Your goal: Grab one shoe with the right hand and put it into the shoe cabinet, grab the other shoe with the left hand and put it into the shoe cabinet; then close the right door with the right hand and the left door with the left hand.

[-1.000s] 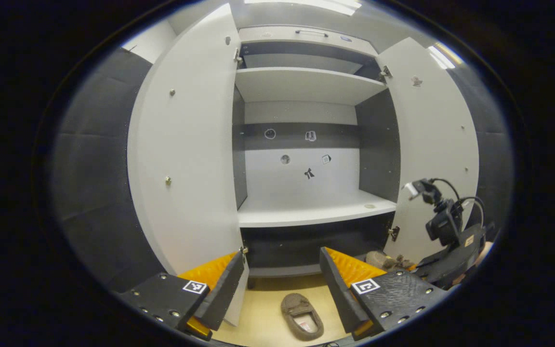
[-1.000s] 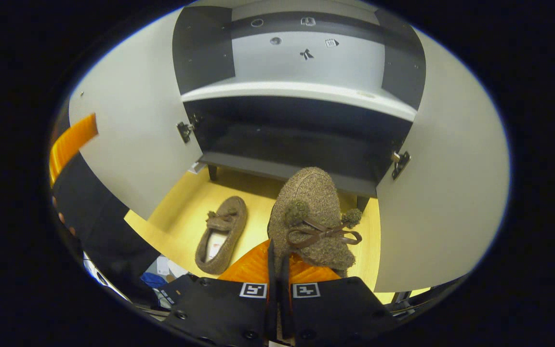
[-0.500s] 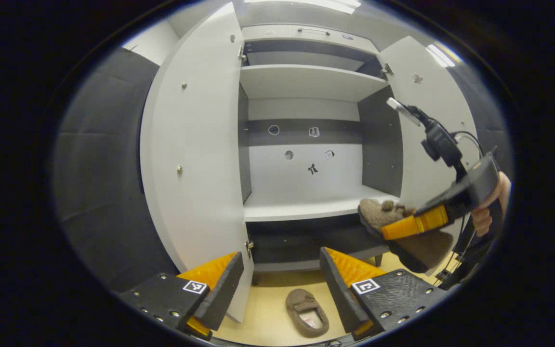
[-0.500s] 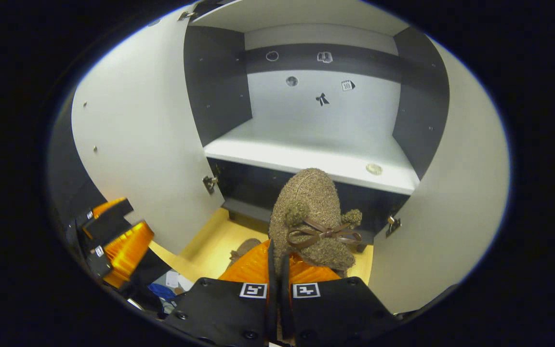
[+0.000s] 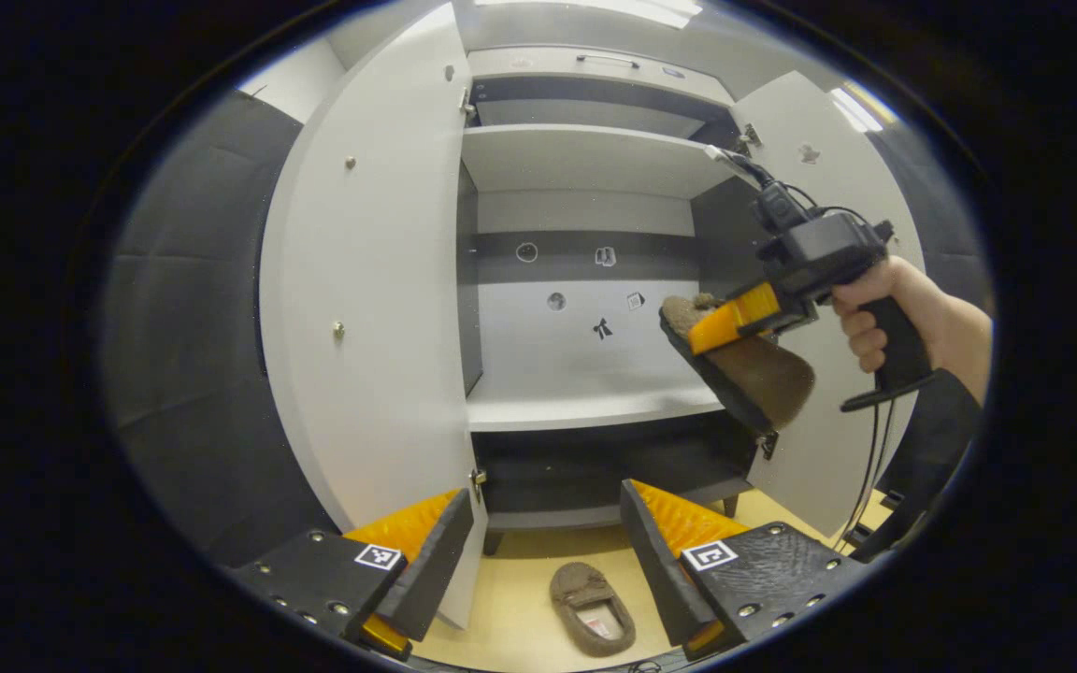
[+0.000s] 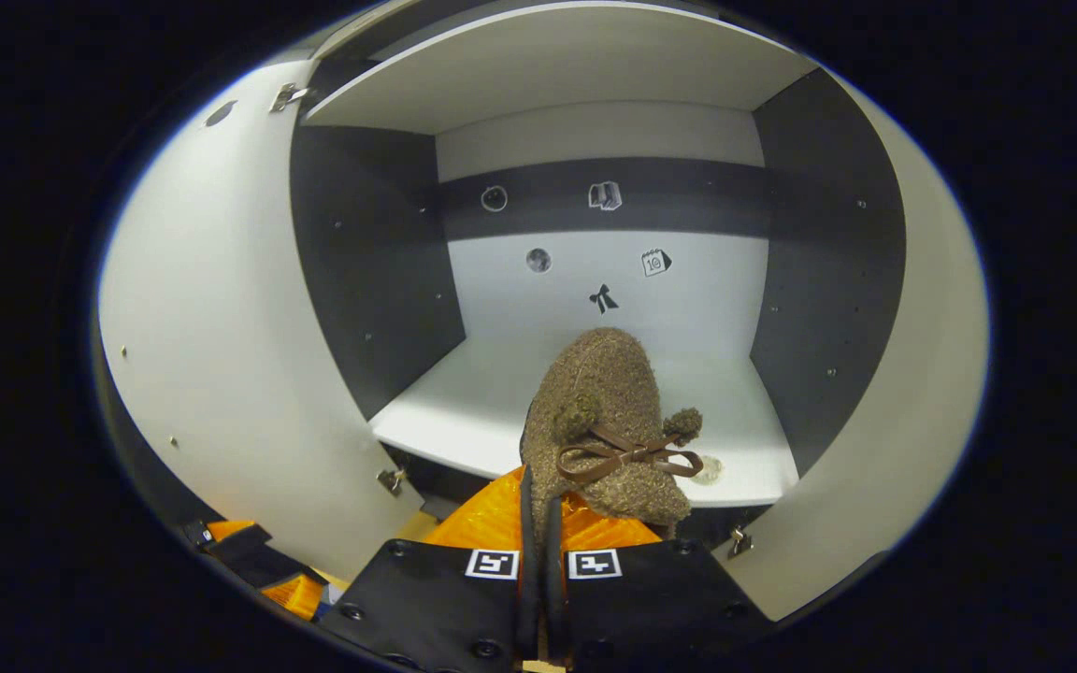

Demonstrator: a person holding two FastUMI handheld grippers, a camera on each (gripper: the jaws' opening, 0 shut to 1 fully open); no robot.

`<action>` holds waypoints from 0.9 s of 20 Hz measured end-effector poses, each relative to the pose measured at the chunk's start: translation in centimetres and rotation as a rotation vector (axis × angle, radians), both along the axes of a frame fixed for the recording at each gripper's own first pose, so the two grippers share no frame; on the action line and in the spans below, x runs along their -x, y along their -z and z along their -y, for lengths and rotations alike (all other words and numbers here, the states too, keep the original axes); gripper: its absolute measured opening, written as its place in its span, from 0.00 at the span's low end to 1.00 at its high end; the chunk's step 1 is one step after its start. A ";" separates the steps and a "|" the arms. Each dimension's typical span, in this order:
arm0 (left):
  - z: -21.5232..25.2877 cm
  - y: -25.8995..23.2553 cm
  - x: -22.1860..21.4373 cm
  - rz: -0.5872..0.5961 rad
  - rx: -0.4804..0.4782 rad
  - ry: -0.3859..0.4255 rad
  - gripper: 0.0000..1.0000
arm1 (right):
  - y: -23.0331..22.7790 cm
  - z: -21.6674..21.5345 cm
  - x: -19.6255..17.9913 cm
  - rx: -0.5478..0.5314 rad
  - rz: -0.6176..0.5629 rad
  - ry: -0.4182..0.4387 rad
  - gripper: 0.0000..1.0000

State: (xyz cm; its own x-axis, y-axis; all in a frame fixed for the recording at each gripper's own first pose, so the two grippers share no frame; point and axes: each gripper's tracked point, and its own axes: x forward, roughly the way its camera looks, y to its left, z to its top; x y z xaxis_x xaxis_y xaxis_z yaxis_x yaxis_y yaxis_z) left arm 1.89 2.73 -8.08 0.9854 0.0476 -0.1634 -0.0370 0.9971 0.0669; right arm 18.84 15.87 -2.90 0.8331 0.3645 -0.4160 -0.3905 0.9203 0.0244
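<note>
My right gripper (image 6: 538, 505) is shut on a brown fuzzy slipper (image 6: 609, 421) with a bow, toe pointing at the cabinet's middle shelf (image 6: 501, 402). In the left gripper view that right gripper (image 5: 735, 322) holds the slipper (image 5: 749, 374) in the air in front of the open cabinet, above the middle shelf (image 5: 585, 407). The second slipper (image 5: 592, 608) lies on the yellow floor before the cabinet, between the fingers of my left gripper (image 5: 543, 551), which is open and well above it.
Both cabinet doors stand wide open: the left door (image 5: 370, 280) and the right door (image 5: 838, 187). An upper shelf (image 5: 585, 159) and a dark bottom compartment (image 5: 595, 467) are in the cabinet. A hand (image 5: 903, 308) holds the right gripper's grip.
The right gripper has lifted the slipper from near the floor up to the level of the middle shelf and toward the cabinet. The left gripper has barely moved.
</note>
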 end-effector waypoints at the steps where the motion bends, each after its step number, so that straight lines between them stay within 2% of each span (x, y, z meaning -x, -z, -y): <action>1: -0.1 0.1 -0.1 0.000 -0.002 0.001 0.89 | -0.6 -0.1 -1.3 -0.007 0.022 0.008 0.05; 2: -0.1 -0.1 -0.3 0.002 -0.005 0.001 0.96 | -1.1 0.0 -2.6 -0.005 0.043 0.019 0.05; 4: -0.1 -0.3 -0.7 0.006 -0.009 0.007 0.92 | -1.9 0.2 -5.0 0.012 0.087 0.039 0.05; 6: -0.1 -0.8 -1.1 0.014 -0.018 0.006 0.96 | -2.3 0.5 -7.4 0.031 0.121 0.056 0.05; 8: 0.0 -1.1 -1.5 0.020 -0.020 0.004 0.92 | -2.5 1.3 -9.8 0.076 0.169 0.084 0.05; 9: 0.0 -1.1 -1.6 0.017 -0.024 0.002 0.96 | -2.7 1.7 -11.2 0.094 0.201 0.098 0.05; 10: 0.0 -1.3 -1.8 0.013 -0.034 -0.004 0.92 | -2.5 2.0 -12.1 0.109 0.217 0.112 0.05; 11: -0.1 -1.3 -1.8 0.009 -0.047 -0.009 0.96 | -2.3 2.2 -13.0 0.113 0.223 0.120 0.05; 13: -0.2 -1.3 -2.0 0.002 -0.059 -0.017 0.96 | -1.4 2.5 -14.8 0.103 0.211 0.135 0.05; 16: -0.1 -1.3 -2.4 -0.011 -0.046 -0.014 0.88 | 0.4 3.8 -17.7 0.119 0.192 0.178 0.05; 17: -0.2 -1.3 -2.7 -0.013 -0.044 -0.020 0.88 | 0.6 3.9 -18.2 0.111 0.191 0.182 0.05; 18: -0.3 -1.5 -2.9 -0.012 -0.043 -0.027 0.92 | 0.5 3.9 -18.6 0.100 0.195 0.190 0.05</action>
